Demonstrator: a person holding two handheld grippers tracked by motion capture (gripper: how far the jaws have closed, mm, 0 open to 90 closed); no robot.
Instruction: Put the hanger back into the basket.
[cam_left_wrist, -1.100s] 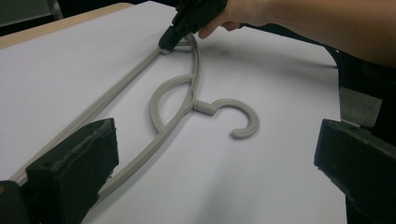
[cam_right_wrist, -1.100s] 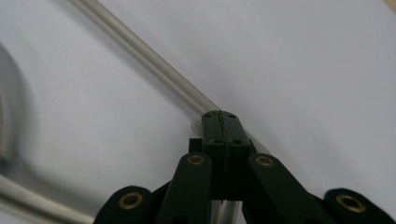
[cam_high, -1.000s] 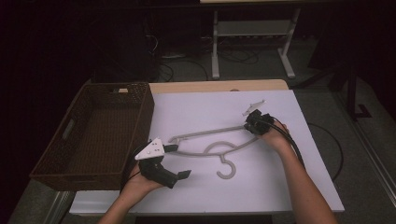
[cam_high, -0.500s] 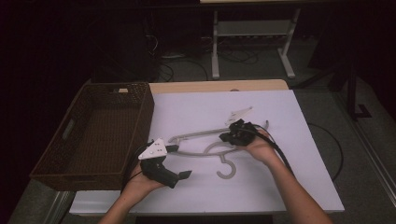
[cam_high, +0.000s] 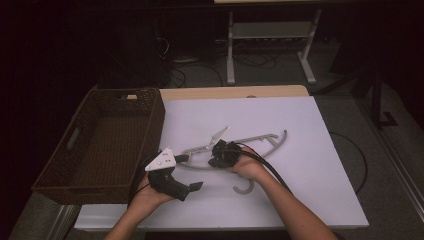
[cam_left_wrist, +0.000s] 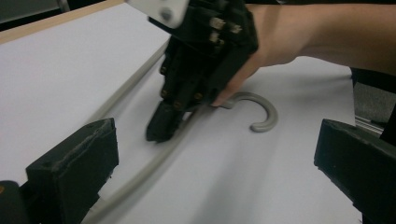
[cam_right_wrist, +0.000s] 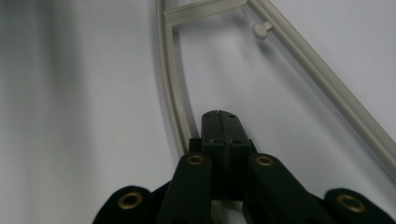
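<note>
Grey plastic, a clothes hanger, lies flat on the white table sheet, and what has changed in the last second is the right gripper: it has come in from the far right end of the hanger to the middle, next to the neck, from which the hook curls away behind it. In the right gripper view its jaws are pressed flat together, with the curved bar of the hanger running just to their left; whether any plastic is pinched between them I cannot tell. The left gripper has not moved; its jaws stand wide apart, grasping nothing, with the hanger's near end just ahead of them. A woven basket sits beyond its left side. To my eye a grip near the neck suits lifting the hanger toward that basket.
</note>
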